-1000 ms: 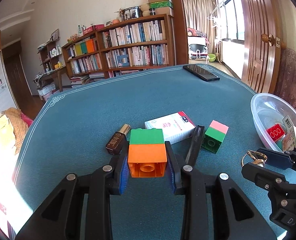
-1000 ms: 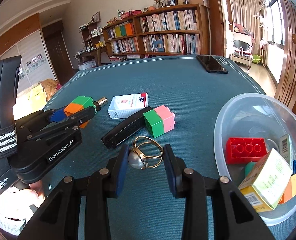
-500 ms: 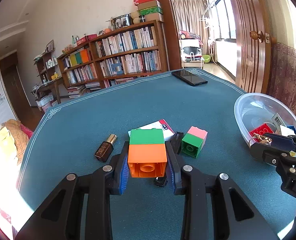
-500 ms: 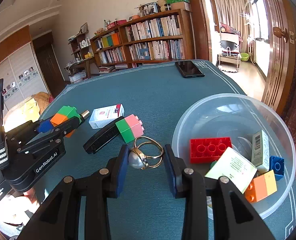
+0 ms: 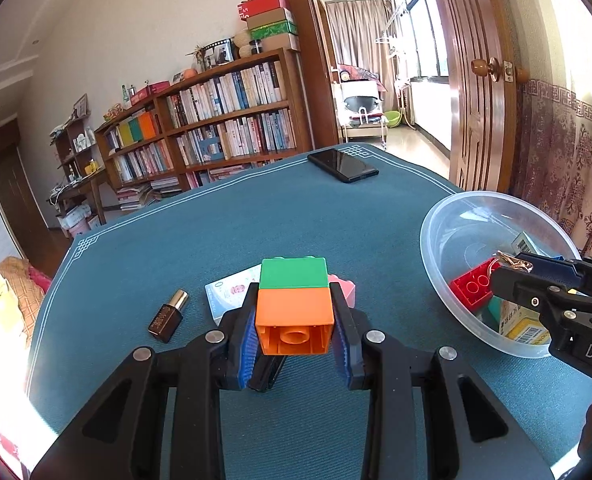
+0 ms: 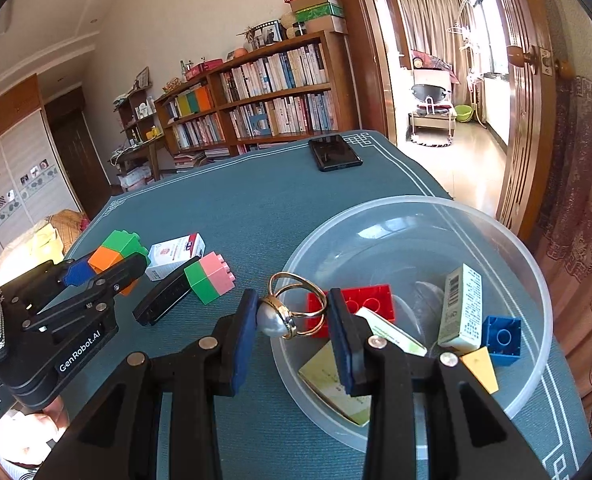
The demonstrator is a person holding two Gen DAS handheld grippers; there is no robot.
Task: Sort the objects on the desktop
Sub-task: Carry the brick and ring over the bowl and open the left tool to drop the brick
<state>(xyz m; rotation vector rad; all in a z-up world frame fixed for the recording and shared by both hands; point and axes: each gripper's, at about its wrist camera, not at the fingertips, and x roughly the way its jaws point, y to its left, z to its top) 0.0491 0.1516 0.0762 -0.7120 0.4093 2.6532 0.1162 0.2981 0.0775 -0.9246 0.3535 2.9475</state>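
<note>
Stock count: blocks, boxes, ring

Grippers, two. My left gripper (image 5: pixel 294 320) is clamped on one orange-and-green block (image 5: pixel 294 300), held above the table (image 5: pixel 216 240). My right gripper (image 6: pixel 292 320) is pinching one gold pearl ring (image 6: pixel 292 308) over the near rim of the bowl (image 6: pixel 536 292).

Bowl, one, clear plastic. Inside I count one red block (image 6: pixel 370 300), one blue block (image 6: pixel 502 334), one yellow wedge (image 6: pixel 481 368), and three small boxes, partly hidden.

On the table: one pink-and-green block (image 6: pixel 210 282), one black bar (image 6: pixel 164 300) touching it, one white box (image 6: pixel 176 254), one small brown bottle (image 5: pixel 168 315), one phone (image 6: pixel 335 153).
</note>
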